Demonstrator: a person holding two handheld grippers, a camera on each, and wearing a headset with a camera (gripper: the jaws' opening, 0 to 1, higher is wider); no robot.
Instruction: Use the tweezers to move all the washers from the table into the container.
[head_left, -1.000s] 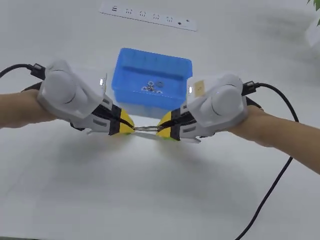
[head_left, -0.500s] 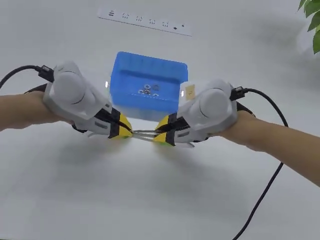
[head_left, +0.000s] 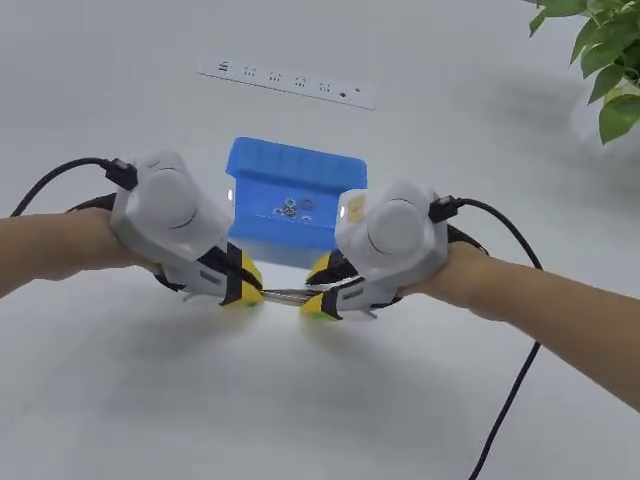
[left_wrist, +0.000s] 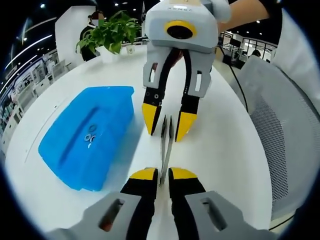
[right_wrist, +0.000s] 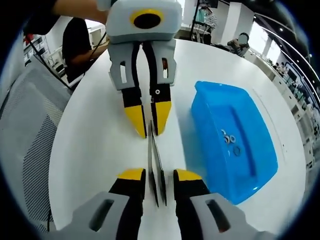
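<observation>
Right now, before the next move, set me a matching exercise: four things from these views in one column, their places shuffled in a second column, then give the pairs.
Things
1. tweezers
2. washers
3. power strip
4. plant

Places
A. inside the blue container
B. at the far side of the table
C. between the tips of the left gripper and the right gripper
D. upper right corner of the head view

Pairs: 1-C, 2-A, 3-B, 4-D

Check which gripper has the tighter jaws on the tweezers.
The left gripper: its jaws sit close at the joined end of the tweezers, while the right gripper has its jaws wider, straddling the two spread arms.
</observation>
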